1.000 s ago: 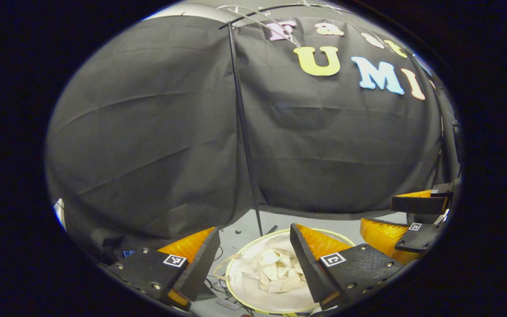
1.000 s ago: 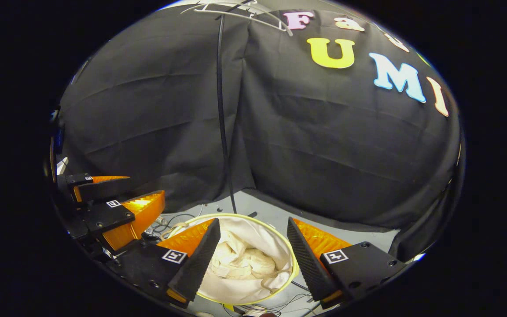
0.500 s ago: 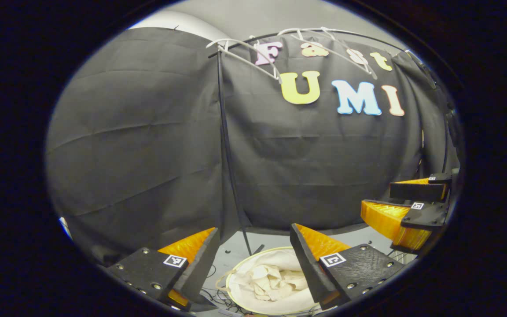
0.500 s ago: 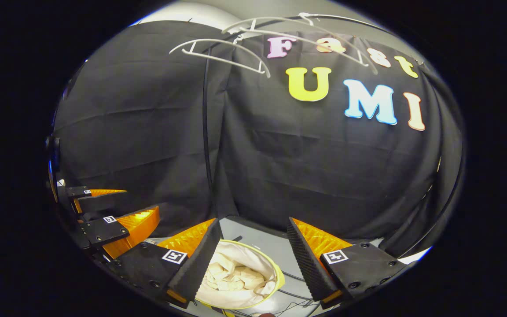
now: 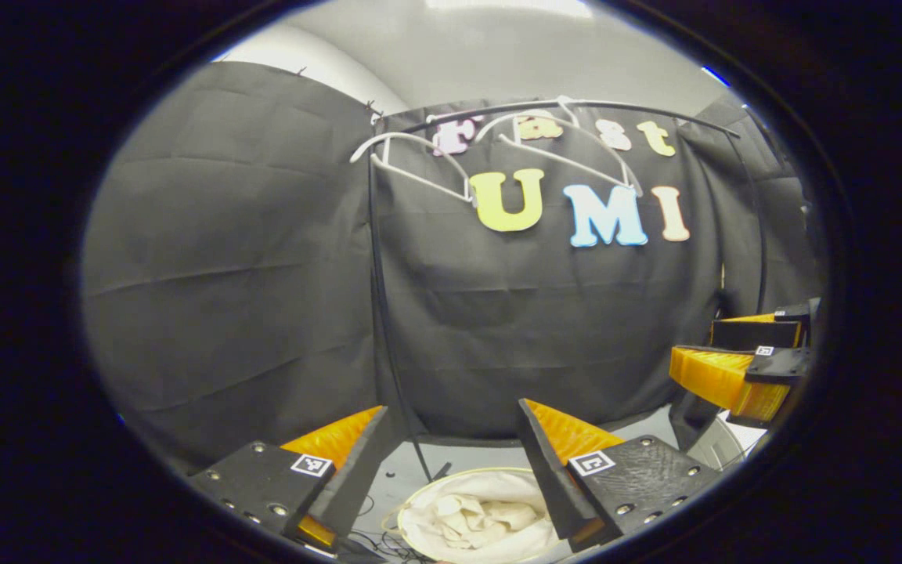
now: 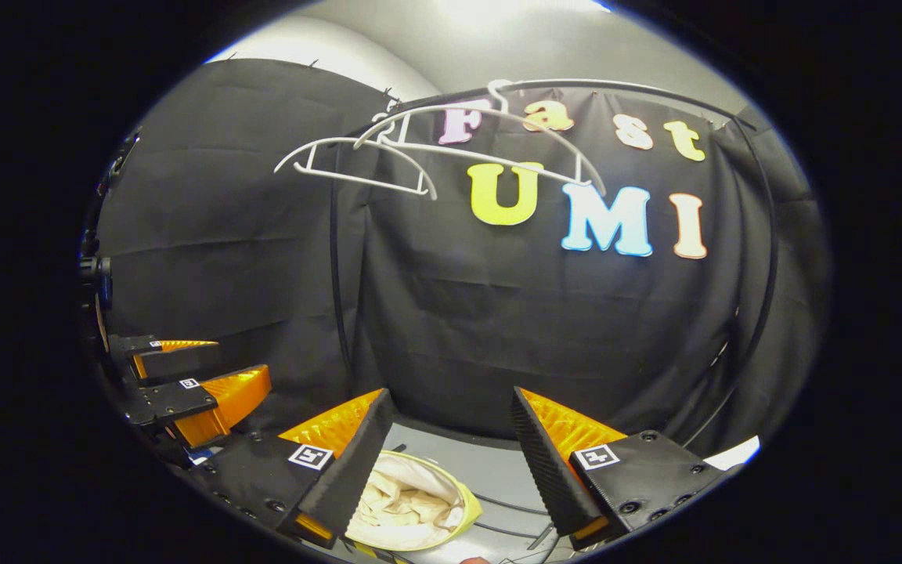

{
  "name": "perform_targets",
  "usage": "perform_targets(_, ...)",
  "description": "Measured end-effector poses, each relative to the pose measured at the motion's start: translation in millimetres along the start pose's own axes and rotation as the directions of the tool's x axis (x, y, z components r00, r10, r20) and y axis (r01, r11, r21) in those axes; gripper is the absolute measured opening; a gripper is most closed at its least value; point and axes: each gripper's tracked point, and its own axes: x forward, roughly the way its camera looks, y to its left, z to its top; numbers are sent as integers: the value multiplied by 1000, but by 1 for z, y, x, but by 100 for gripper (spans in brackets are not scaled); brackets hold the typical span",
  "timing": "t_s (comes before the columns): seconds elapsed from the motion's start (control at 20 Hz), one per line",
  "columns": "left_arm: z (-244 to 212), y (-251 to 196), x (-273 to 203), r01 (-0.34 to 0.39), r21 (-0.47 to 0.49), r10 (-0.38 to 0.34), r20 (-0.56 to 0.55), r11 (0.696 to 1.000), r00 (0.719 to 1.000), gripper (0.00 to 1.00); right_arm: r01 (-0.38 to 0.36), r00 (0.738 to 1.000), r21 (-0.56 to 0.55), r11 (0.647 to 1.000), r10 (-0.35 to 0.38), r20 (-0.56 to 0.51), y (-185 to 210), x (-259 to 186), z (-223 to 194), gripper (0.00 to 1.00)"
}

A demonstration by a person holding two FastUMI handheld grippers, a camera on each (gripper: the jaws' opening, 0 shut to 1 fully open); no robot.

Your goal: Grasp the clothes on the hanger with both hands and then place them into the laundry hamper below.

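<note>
Cream crumpled clothes (image 5: pixel 482 521) lie in the round yellow-rimmed laundry hamper (image 6: pixel 463 509), below and ahead of both grippers. Left gripper (image 5: pixel 451 454) gapes empty; right gripper (image 6: pixel 447 454) likewise. White plastic hangers (image 6: pixel 388 157) overhead hang bare. Placing looks finished; only withdrawal seems left.

You are standing in a staged recording booth, not a home. Black cloth (image 6: pixel 208 235) hangs as a wall all around, pinned up with a pale wall and ceiling (image 6: pixel 451 39) showing above it at 12 o'clock. A thin black clothes rack (image 6: pixel 335 274) carries bare white hangers (image 6: pixel 357 160). At 6 o'clock, loose cables (image 6: pixel 510 509) trail over the grey floor (image 6: pixel 490 470) beside a laundry hamper (image 6: pixel 470 505) holding cream clothes (image 6: pixel 408 497).
</note>
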Motion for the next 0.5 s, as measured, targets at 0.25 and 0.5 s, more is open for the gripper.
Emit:
perform_targets(0.25,37,-25,-12,55,-18,-54,47,998,997,94,86,995,36,996,-87,45,-34,-27,30,94)
perform_targets(0.5,83,-41,-29,106,-38,-101,110,994,989,94,141,984,41,989,-145,100,-64,-65,61,94)
